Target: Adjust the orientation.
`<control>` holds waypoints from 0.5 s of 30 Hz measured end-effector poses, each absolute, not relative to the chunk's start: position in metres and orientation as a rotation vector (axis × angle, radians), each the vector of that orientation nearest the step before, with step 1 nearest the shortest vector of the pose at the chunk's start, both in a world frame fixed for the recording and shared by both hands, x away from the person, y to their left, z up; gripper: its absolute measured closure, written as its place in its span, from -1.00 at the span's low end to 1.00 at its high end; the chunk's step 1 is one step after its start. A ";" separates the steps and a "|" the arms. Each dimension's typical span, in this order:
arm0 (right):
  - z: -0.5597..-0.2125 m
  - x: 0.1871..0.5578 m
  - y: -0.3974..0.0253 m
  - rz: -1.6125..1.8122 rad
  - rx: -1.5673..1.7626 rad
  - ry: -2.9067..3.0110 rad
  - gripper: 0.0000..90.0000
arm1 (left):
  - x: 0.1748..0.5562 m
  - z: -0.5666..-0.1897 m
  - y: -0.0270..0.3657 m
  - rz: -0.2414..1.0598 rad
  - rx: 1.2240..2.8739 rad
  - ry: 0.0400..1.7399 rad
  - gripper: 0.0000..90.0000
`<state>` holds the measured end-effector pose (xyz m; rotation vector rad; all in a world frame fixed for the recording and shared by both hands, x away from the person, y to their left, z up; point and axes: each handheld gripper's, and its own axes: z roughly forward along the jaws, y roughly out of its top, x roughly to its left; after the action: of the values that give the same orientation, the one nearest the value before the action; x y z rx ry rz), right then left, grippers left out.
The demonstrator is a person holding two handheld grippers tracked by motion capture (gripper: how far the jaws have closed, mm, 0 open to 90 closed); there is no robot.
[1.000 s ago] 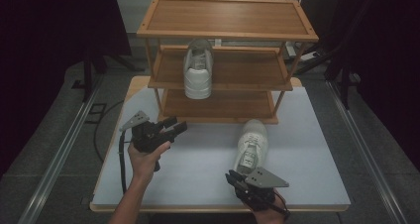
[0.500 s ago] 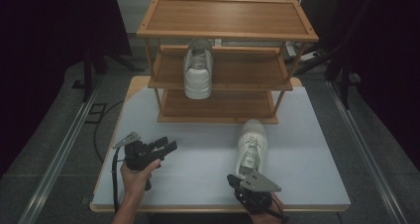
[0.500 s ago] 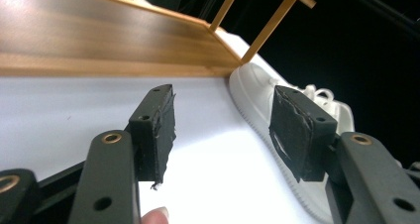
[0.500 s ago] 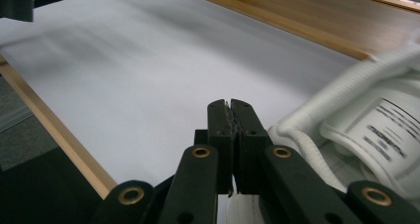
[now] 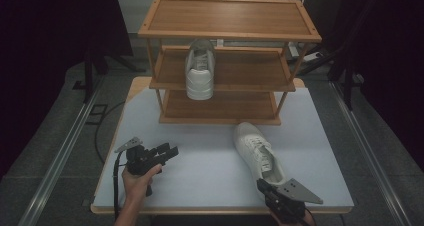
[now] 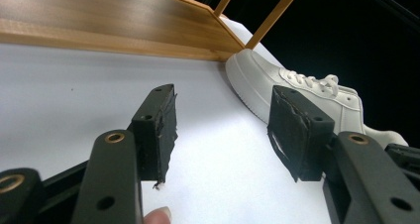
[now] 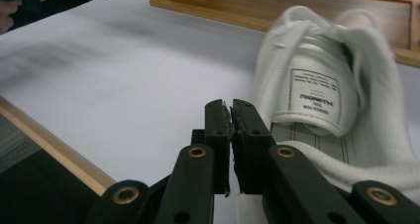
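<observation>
Two tools working near a white shoe on the surface

The right tool [image 7: 231, 116] is sitting at the shoe's [image 5: 259, 152] heel with its jaws pressed together; whether they are pinching the heel rim is hard to tell, since the shoe's [image 7: 337, 100] edges are blurring in the right gripper view. In the high view this tool [image 5: 284, 202] is partly cut off at the 6 o'clock edge of the surface [image 5: 200, 171]. The left tool [image 5: 162, 153] is hanging open toward 8 o'clock, gripping nothing. A second shoe [image 5: 200, 68] is resting on the rack's [image 5: 227, 16] middle shelf, its heel hiding under the top shelf.
</observation>
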<state>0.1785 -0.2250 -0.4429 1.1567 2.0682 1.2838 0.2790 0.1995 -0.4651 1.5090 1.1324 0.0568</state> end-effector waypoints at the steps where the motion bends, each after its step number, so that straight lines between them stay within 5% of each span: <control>1: -0.443 0.180 -0.230 1.277 1.166 2.063 0.89 | 0.279 -0.466 0.199 0.056 1.509 1.135 -0.01; 10: -0.441 0.182 -0.232 1.331 1.148 2.075 0.71 | 0.280 -0.466 0.199 0.035 1.502 1.132 -0.01; 15: -0.425 0.185 -0.231 1.443 1.091 2.046 0.33 | 0.280 -0.466 0.198 0.020 1.489 1.133 -0.01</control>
<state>0.1852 -0.2310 -0.4248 1.0912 2.0457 1.4434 0.2805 0.1983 -0.4659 1.4889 1.1334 0.0198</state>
